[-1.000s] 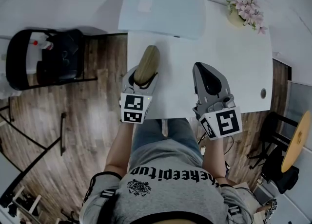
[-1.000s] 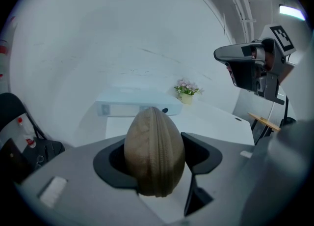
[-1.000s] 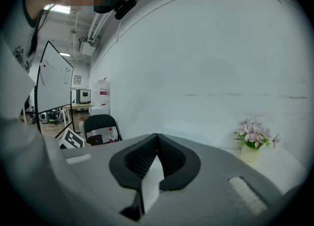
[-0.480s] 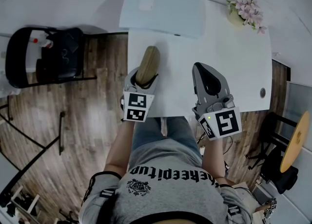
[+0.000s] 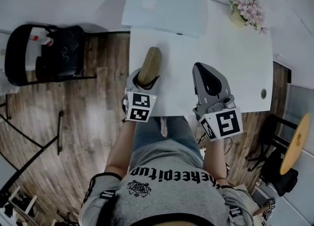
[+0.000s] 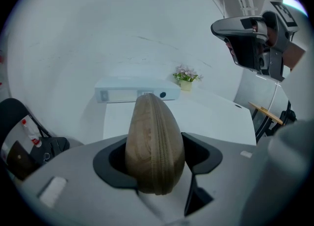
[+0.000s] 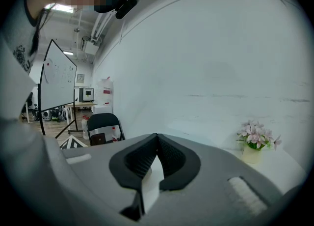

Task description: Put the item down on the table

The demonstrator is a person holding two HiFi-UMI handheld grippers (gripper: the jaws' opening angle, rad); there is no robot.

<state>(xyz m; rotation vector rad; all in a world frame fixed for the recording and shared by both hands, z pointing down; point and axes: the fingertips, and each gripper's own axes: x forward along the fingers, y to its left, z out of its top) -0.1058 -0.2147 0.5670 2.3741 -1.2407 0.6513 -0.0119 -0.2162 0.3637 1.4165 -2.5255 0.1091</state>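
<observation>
A brown oval zippered case [image 5: 150,64] is clamped between the jaws of my left gripper [image 5: 146,78] and sticks out forward over the front left part of the white table [image 5: 235,58]. In the left gripper view the case [image 6: 154,141] stands on edge, zipper toward the camera, with the left gripper [image 6: 156,160] shut on its sides. I cannot tell whether the case touches the tabletop. My right gripper [image 5: 205,75] hovers over the table's front edge, and in the right gripper view its [image 7: 157,140] jaws meet with nothing between them.
A white binder [image 5: 164,9] lies at the table's far edge, with a small pot of pink flowers [image 5: 245,11] at the far right corner. A black chair [image 5: 44,58] holding a bottle stands on the wooden floor to the left. A round cable hole [image 5: 264,93] marks the table's right side.
The left gripper with the case has drifted slightly to the right. The right gripper has hardly moved.
</observation>
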